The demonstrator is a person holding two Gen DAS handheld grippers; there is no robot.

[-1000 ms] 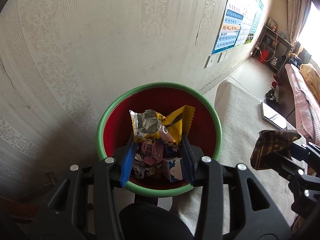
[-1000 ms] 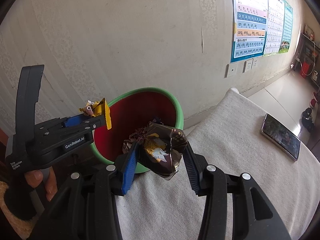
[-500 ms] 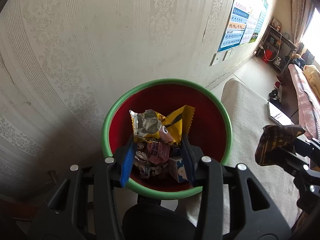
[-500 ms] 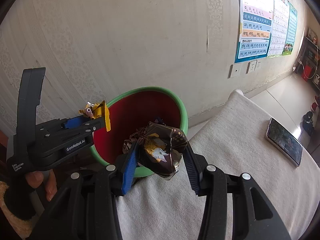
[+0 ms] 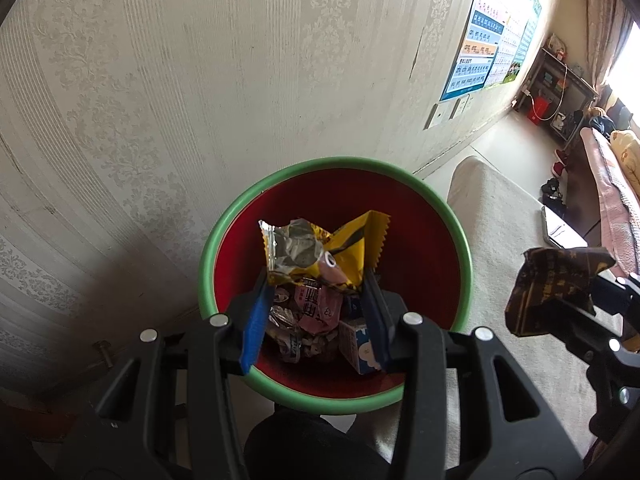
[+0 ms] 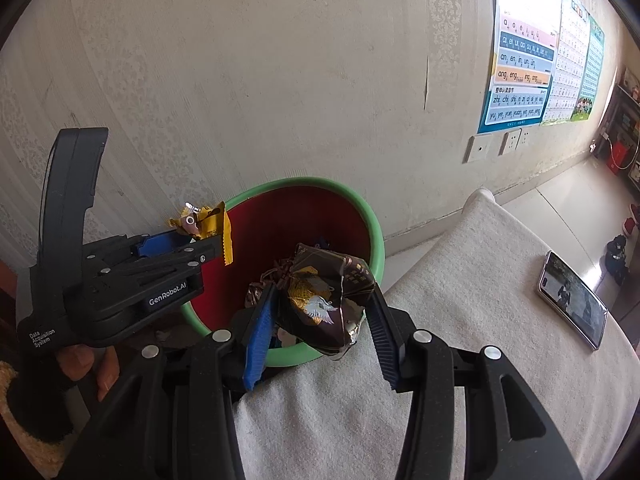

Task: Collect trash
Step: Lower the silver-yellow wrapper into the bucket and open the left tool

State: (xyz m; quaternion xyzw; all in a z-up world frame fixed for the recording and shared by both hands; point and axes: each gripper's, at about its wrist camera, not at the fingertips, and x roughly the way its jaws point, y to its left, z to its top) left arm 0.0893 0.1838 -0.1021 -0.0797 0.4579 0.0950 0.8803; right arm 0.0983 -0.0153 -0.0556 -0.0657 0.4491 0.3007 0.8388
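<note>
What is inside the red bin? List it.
Inside the red bin: a pink wrapper, a small blue-and-white carton and crumpled foil wrappers. The yellow wrapper in the left tool covers the rest.

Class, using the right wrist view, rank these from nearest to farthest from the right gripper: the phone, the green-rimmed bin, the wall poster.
1. green-rimmed bin, just beyond the right gripper, slightly left.
2. phone, on the cloth, far right.
3. wall poster, high on the wall, upper right.
</note>
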